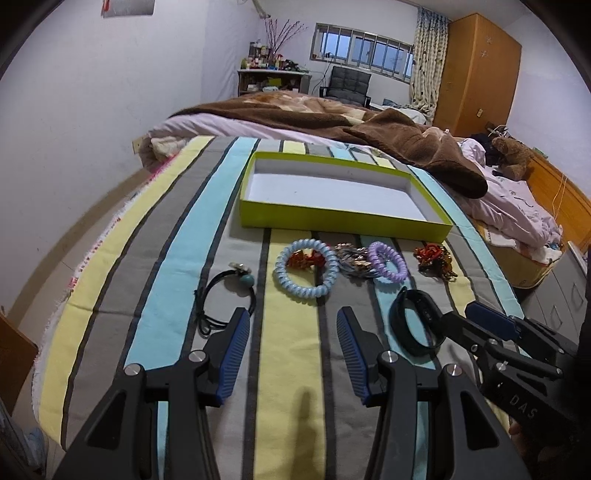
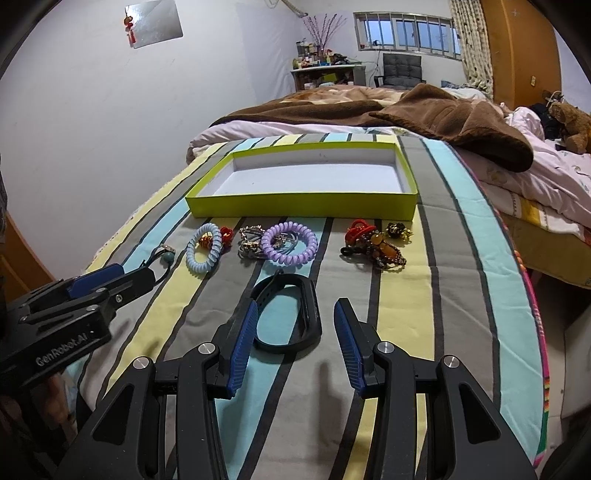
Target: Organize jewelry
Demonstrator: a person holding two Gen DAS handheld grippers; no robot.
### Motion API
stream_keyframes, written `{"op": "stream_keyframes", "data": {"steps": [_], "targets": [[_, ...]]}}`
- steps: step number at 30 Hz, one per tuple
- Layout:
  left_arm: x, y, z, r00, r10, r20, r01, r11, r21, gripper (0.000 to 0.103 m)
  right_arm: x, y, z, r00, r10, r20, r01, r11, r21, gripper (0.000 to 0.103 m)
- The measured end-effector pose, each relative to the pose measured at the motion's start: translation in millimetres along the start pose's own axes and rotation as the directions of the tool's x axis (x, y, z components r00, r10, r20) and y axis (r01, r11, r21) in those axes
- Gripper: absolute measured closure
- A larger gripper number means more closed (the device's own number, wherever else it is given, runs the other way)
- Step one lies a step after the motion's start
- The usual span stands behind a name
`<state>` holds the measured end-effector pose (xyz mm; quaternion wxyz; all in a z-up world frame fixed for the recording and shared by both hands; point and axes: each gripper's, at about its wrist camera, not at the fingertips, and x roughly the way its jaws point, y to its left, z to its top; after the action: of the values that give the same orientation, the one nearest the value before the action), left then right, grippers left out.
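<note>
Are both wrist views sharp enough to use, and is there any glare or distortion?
Left wrist: sharp, strong fisheye bending of the striped cover, dark vignette corners. Right wrist: equally sharp; glare on the wall sheet; soft finger shadows beneath the right gripper.

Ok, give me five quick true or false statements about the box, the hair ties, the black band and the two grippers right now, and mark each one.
1. The green box has nothing in it. True.
2. The purple hair tie is inside the box. False: it lies on the striped cover, in front of the box.
3. The right gripper is open. True: its jaws stand apart, nothing pressed between them.
4. The left gripper is clamped on the blue hair tie. False: it is open and holds nothing.
5. The black band lies nearer the right gripper than the box. True.
</note>
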<state>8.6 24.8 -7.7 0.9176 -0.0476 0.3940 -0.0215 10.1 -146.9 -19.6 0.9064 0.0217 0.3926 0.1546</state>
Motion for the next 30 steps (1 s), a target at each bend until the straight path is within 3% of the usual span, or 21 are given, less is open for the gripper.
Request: {"op": "stream_keyframes", "data": {"steps": [4, 12, 18, 20, 26, 30], "targets": [[4, 14, 0, 1.0, -0.022, 0.014, 0.022, 1.0, -0.019, 0.052, 11, -2, 1, 1.0, -0.002, -0.03, 0.001, 1.0, -0.008, 0.059], [16, 44, 1, 0.997, -0.049, -0.055, 0.045, 0.997, -0.066, 0.052, 36, -4, 6, 0.994, -0.044, -0.099, 0.041, 0.999, -0.032, 0.059], [22, 56, 2, 0.996, -0.054, -0.069, 0.049, 0.996, -0.081, 0.052, 40, -4, 4, 0.994, -0.054, -0.094, 0.05, 0.998, -0.045, 0.059], [25, 60, 4, 0.996, -0.049, -0.076, 0.043, 0.995, -0.088, 0.052, 40, -4, 4, 0.994, -0.059, -0.091, 0.055, 0.997, -0.048, 0.079], [36, 68, 12, 0.993, -0.011, -0.115, 0.005, 0.998, -0.059, 0.052, 42, -6, 4, 0.995, -0.039, -0.097, 0.035, 0.999, -0.038, 0.09], [45, 67, 18, 0.991, 0.001, -0.131, -0.004, 1.0, -0.019, 0.052, 42, -5, 4, 0.995, -0.041, -0.093, 0.037, 0.998, -0.042, 0.09]]}}
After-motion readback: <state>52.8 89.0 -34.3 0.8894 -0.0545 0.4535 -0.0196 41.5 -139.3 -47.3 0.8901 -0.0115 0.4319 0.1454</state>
